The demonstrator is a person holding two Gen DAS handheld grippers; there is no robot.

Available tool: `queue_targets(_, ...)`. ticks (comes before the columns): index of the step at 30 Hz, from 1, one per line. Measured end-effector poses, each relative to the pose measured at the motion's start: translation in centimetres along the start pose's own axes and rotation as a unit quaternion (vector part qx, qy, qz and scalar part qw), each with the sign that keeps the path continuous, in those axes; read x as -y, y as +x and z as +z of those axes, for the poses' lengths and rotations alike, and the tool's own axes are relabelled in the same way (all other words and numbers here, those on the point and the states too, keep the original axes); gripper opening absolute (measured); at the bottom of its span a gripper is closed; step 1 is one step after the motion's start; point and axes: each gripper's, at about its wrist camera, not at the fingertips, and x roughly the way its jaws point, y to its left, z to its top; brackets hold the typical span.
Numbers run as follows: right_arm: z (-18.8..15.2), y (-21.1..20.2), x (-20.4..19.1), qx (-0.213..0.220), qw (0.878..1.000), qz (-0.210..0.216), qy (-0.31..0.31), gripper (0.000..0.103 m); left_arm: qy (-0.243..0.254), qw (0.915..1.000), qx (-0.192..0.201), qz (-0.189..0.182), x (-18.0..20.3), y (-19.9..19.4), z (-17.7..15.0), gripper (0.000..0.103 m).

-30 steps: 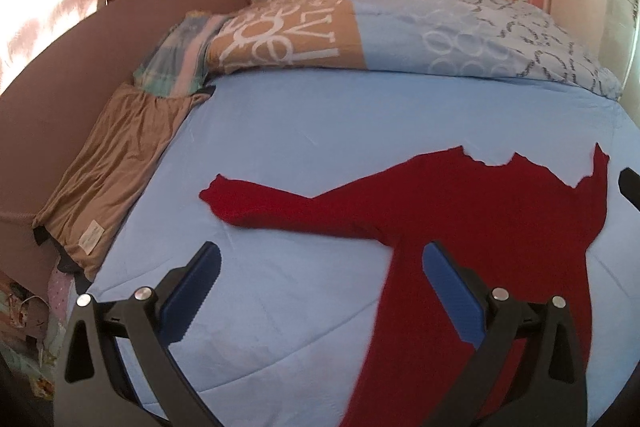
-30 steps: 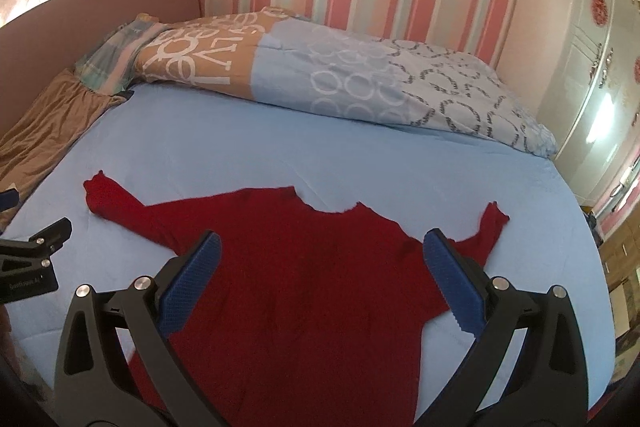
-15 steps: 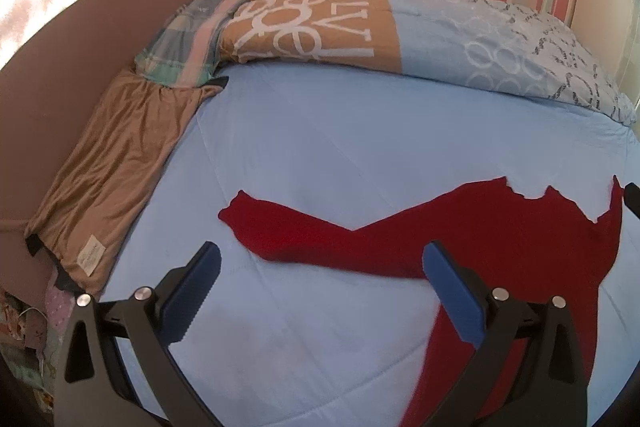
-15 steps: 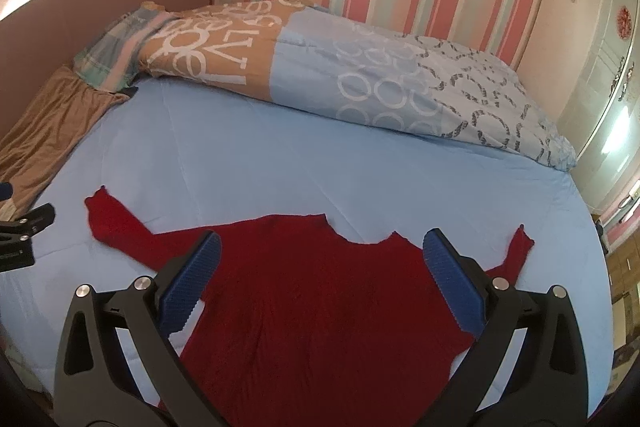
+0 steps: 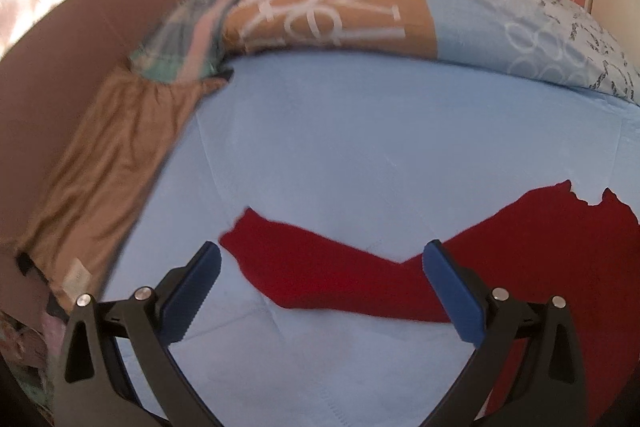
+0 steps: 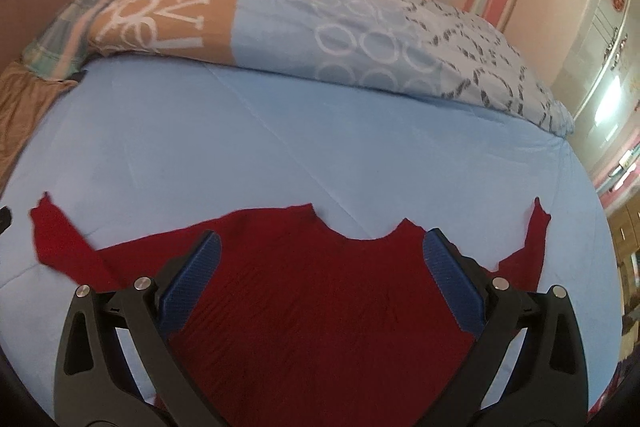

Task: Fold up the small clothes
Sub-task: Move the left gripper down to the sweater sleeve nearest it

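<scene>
A red long-sleeved top (image 6: pixel 320 307) lies spread flat on the light blue bed sheet (image 6: pixel 280 147), sleeves out to both sides. In the left wrist view its left sleeve (image 5: pixel 320 275) stretches between the fingers of my left gripper (image 5: pixel 320 267), which is open and empty above it. My right gripper (image 6: pixel 320 259) is open and empty over the chest of the top, just below the neckline. The right sleeve (image 6: pixel 532 239) points up at the right.
A rolled duvet (image 6: pixel 320 27) with tan and blue patterns lies along the far side of the bed. A brown cloth (image 5: pixel 100 179) lies at the left edge beside a brown headboard (image 5: pixel 60 67). A striped wall stands behind and a wardrobe (image 6: pixel 600 47) at the right.
Both grippers have moved back and lower toward the near edge, so the top sits lower in both views. The left gripper has swung left over the left sleeve. Both stay open.
</scene>
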Motion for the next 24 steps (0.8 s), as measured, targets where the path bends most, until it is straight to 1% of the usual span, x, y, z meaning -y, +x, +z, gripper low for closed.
queue_targets(3,-0.7,2.0,0.6,-0.003,1.0,-0.012,0.004,0.1,-0.023,0.9995,-0.021,0.001,-1.5,2.3,-0.7,0.101)
queue_targets(6,-1.4,4.0,1.1,-0.013,1.0,-0.026,0.0,0.1,-0.033,0.9986,-0.041,0.005,-2.4,4.1,-1.7,0.101)
queue_targets(8,-1.7,5.2,1.6,-0.02,0.999,-0.033,0.003,0.1,-0.042,0.9976,-0.055,0.001,-3.1,5.5,-2.3,0.101)
queue_targets(10,-2.0,6.1,1.9,-0.027,0.999,-0.036,0.003,0.1,-0.052,0.9966,-0.063,-0.013,-3.5,6.5,-2.5,0.101)
queue_targets(12,-2.1,6.9,2.1,-0.03,0.999,-0.041,0.001,0.1,-0.063,0.9948,-0.07,-0.037,-3.9,7.7,-2.4,0.101)
queue_targets(14,-2.1,7.3,2.0,-0.031,0.999,-0.043,-0.004,0.1,-0.066,0.994,-0.072,-0.049,-4.0,8.7,-2.1,0.101)
queue_targets(19,-2.1,8.3,1.4,-0.032,0.998,-0.047,-0.022,0.1,-0.065,0.9939,-0.084,-0.028,-4.6,11.9,-1.1,0.101)
queue_targets(20,-2.2,8.4,1.3,-0.033,0.998,-0.047,-0.024,0.1,-0.064,0.9935,-0.093,-0.019,-4.9,12.7,-0.9,0.101)
queue_targets(24,-2.3,8.9,0.7,-0.04,0.997,-0.046,-0.037,0.1,-0.072,0.9893,-0.126,-0.01,-6.1,15.8,-0.5,0.101)
